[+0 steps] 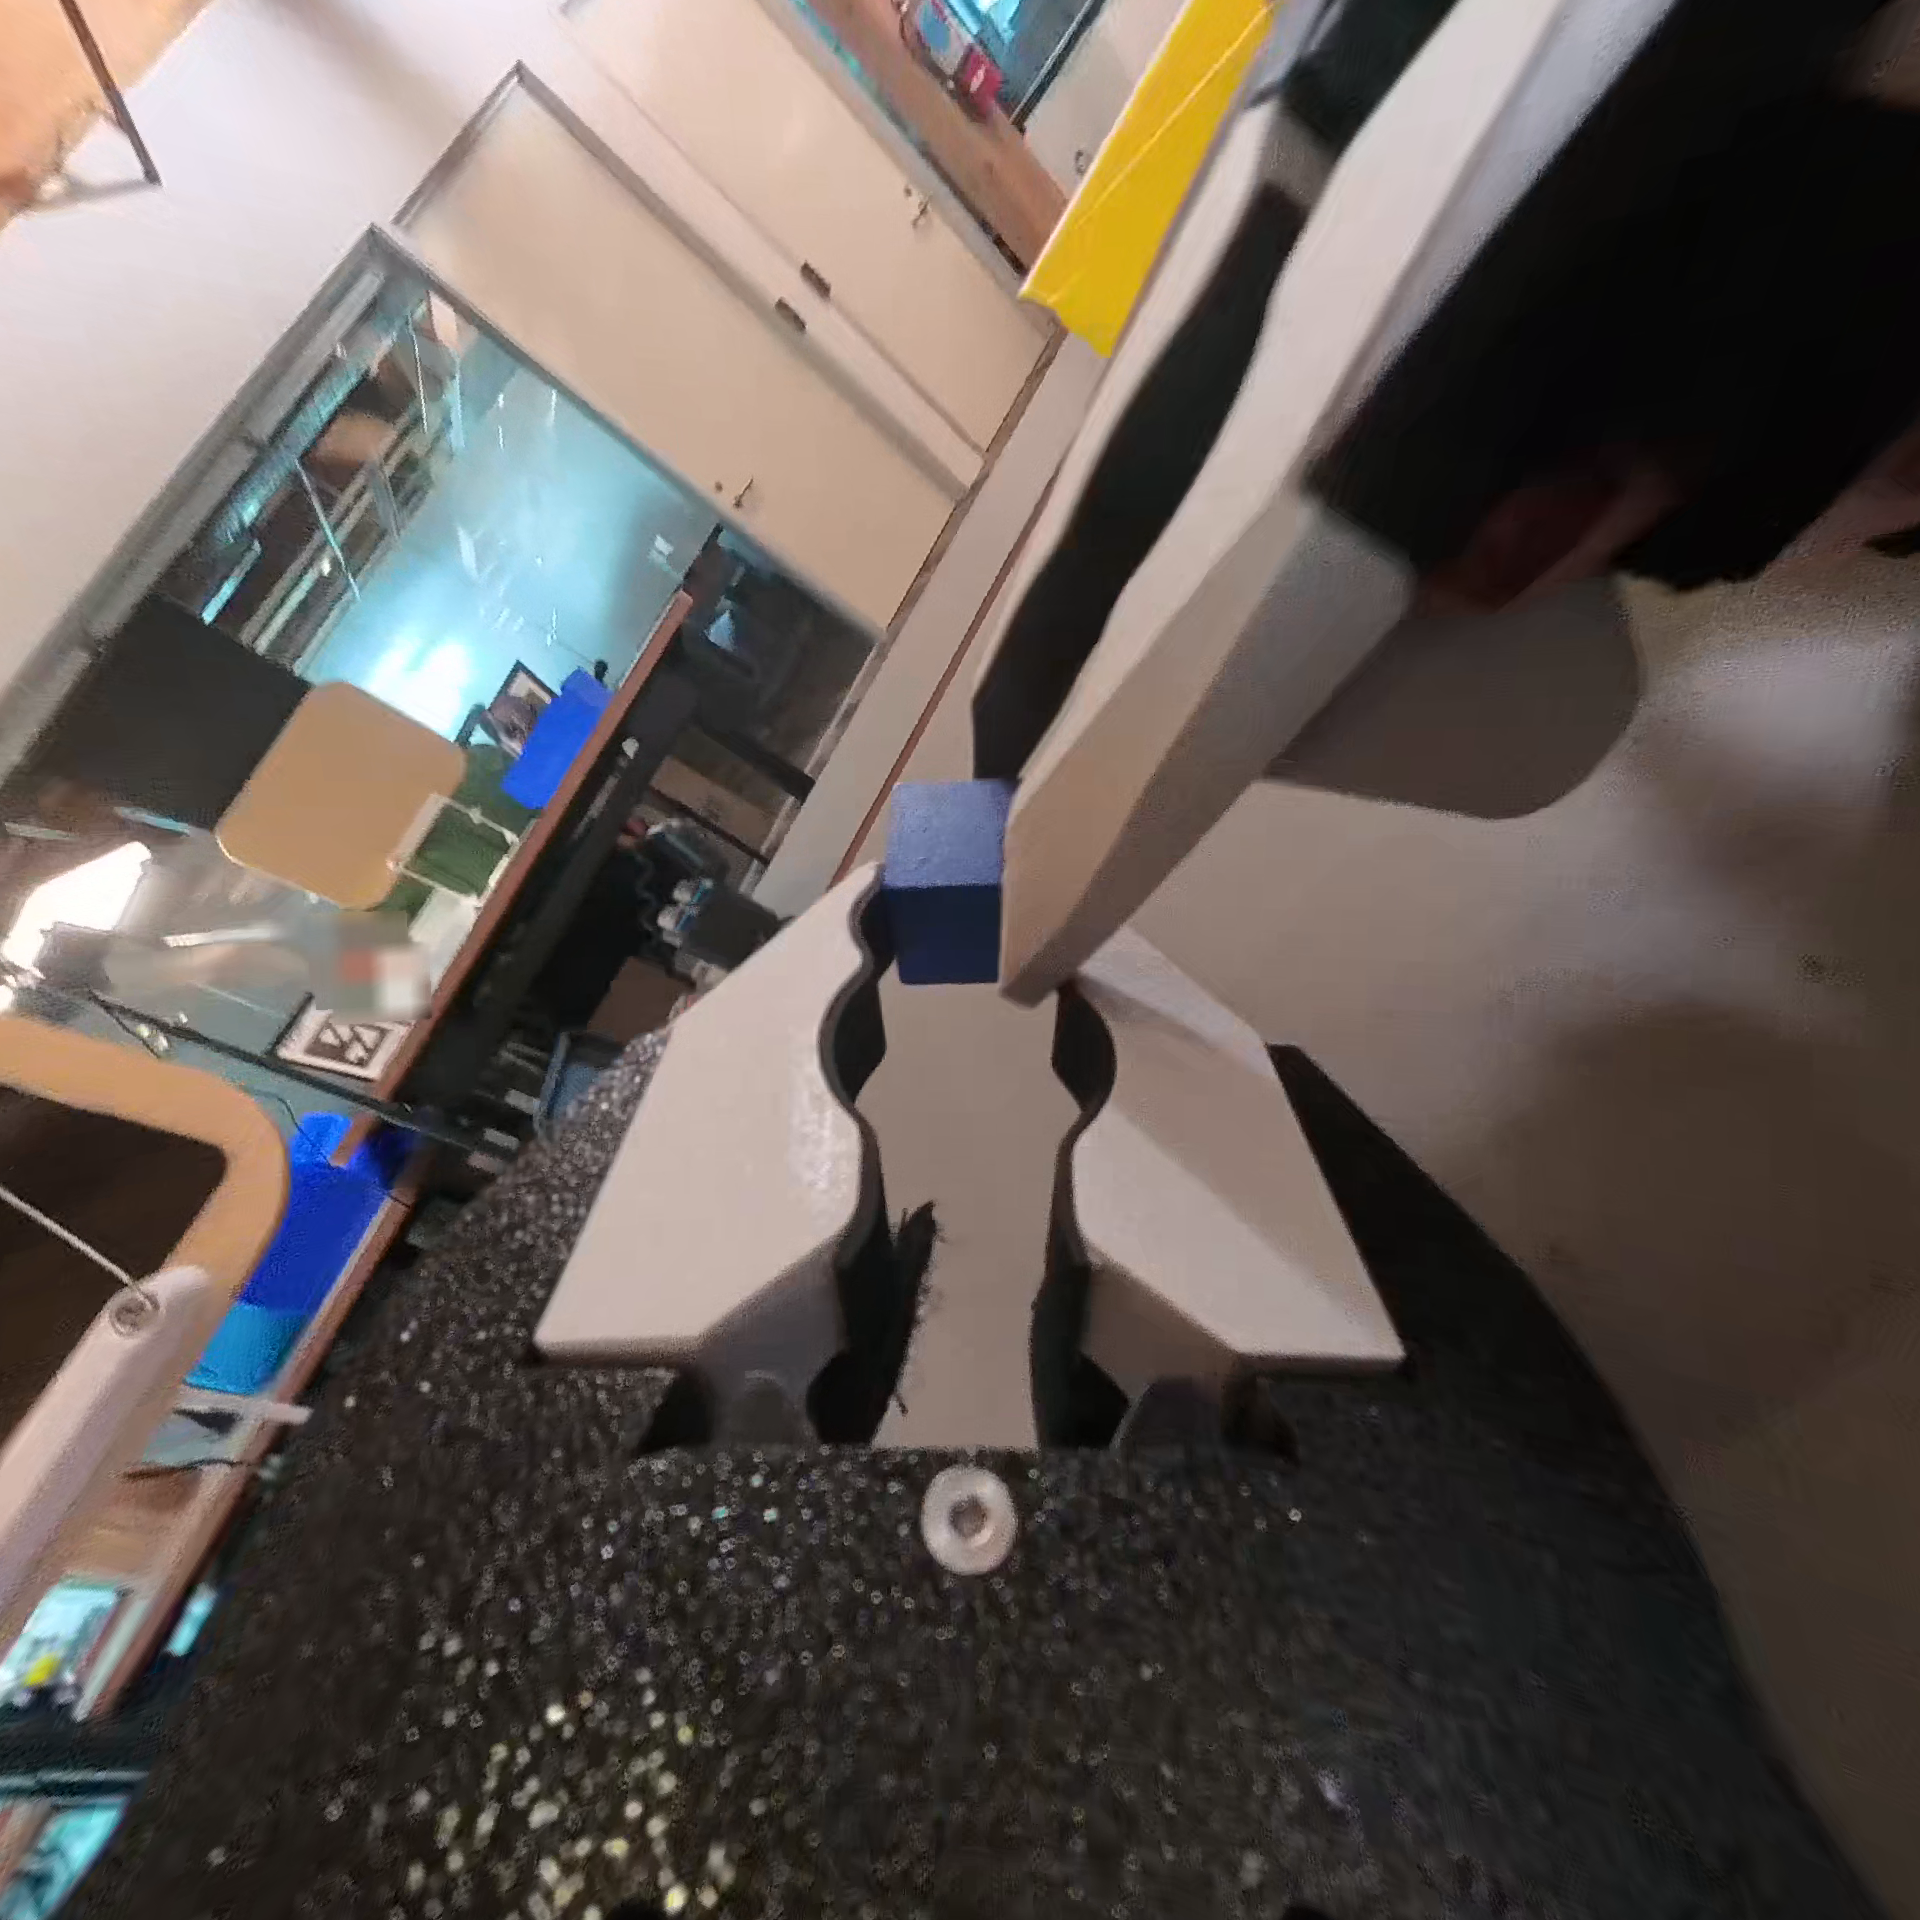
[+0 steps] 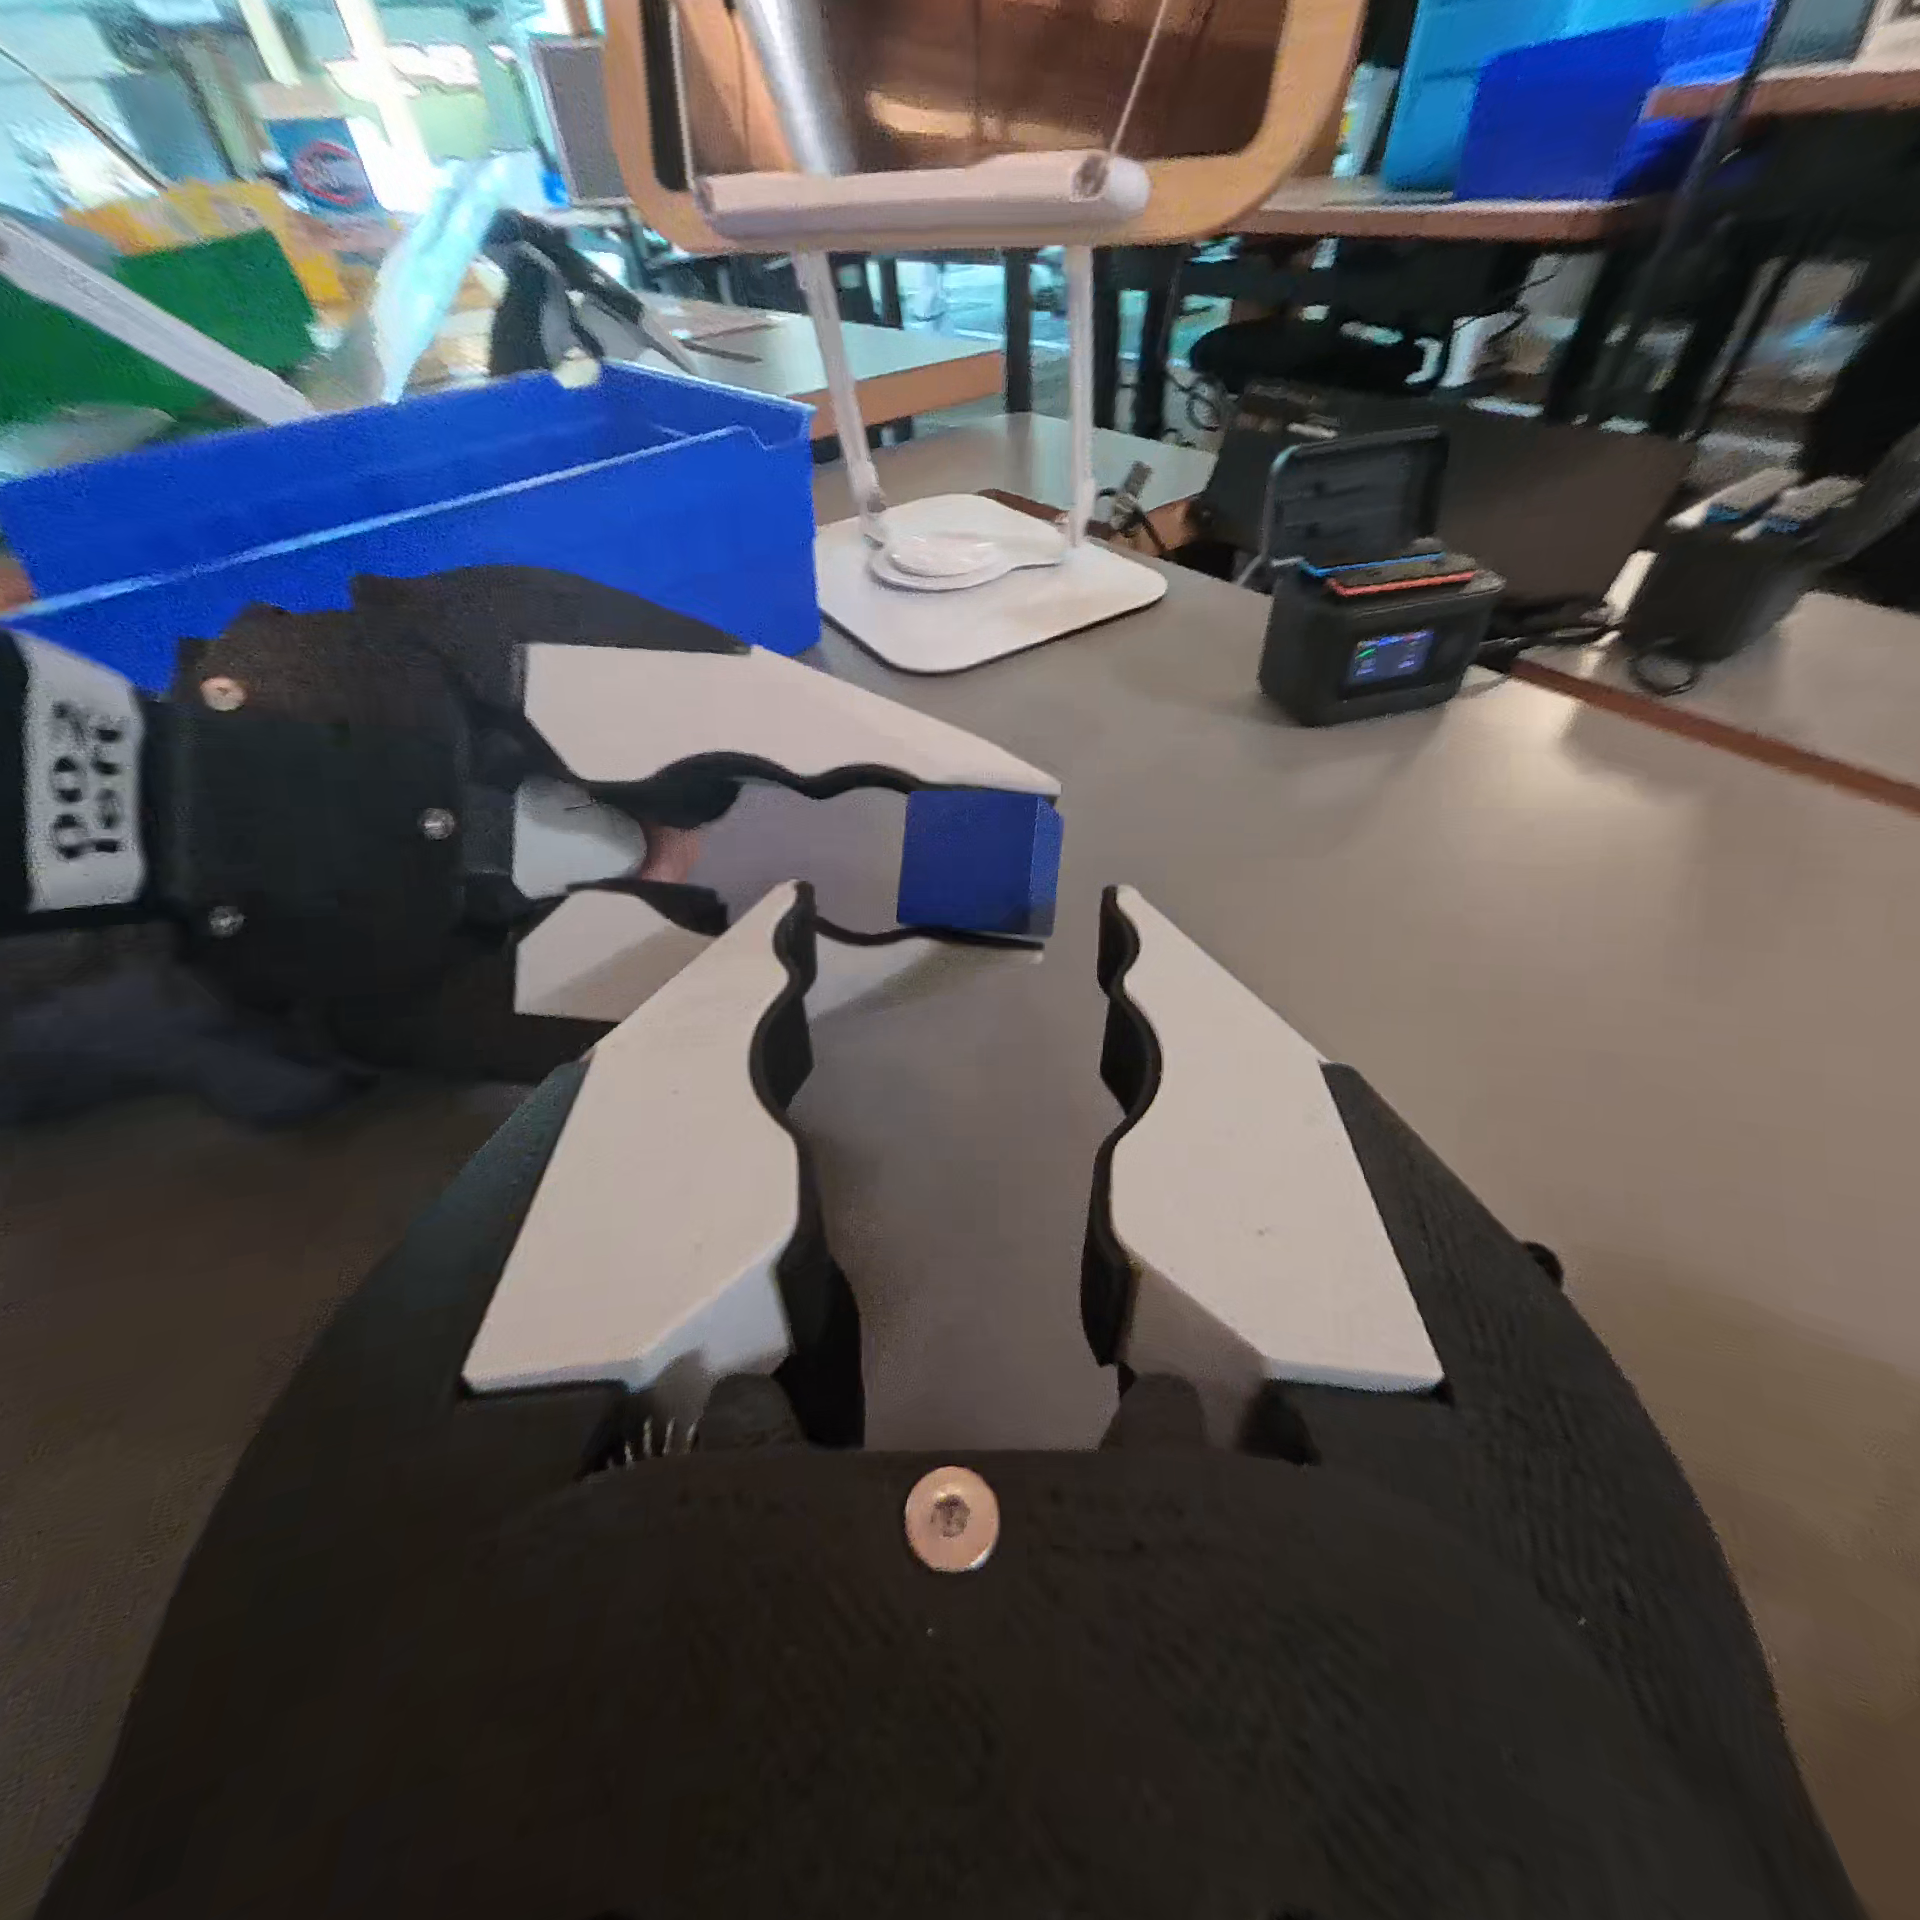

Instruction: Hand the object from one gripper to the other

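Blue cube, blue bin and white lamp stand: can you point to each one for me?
blue cube (image 2: 977, 864), right wrist view, on its front face.
blue bin (image 2: 582, 530), right wrist view, on its side wall.
white lamp stand (image 2: 1039, 603), right wrist view, on its flat base.

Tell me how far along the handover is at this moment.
Done: the left gripper has the blue cube pinched at its fingertips and held off the table. In hand: the right gripper stands open right in front of the cube. Left: closing on it, then the left letting go.
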Demonstrator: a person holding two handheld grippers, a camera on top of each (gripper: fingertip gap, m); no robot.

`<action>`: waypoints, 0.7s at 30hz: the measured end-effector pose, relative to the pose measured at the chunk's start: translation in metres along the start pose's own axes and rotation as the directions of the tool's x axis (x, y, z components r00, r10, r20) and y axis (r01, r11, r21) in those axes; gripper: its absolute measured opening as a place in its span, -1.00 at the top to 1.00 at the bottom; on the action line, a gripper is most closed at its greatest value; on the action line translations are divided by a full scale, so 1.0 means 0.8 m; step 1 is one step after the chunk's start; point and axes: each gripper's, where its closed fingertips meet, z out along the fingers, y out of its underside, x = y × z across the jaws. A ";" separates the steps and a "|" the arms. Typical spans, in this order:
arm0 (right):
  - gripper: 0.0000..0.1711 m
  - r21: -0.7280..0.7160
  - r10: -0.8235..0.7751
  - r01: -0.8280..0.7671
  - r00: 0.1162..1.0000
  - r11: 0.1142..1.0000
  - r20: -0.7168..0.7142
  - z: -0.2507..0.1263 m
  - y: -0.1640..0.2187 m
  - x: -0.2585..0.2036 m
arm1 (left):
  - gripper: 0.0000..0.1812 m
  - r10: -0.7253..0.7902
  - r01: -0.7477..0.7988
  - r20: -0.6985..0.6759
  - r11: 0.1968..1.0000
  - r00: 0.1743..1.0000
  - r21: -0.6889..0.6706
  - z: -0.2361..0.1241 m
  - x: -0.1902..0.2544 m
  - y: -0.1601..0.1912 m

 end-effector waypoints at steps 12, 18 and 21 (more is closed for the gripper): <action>0.68 -0.044 0.379 -0.393 0.841 0.918 0.385 -0.014 -0.010 -0.022 | 0.60 -0.162 0.236 -0.258 0.928 0.952 0.289 -0.031 0.019 -0.041; 0.64 -0.041 0.458 -0.506 0.739 0.862 0.494 -0.018 -0.017 -0.022 | 0.71 -0.245 0.301 -0.229 0.919 0.942 0.255 -0.025 0.003 -0.038; 0.24 0.123 0.323 -0.419 0.827 0.899 0.460 -0.027 -0.039 -0.012 | 0.71 -0.469 0.534 -0.292 0.819 0.834 0.209 -0.022 -0.015 -0.030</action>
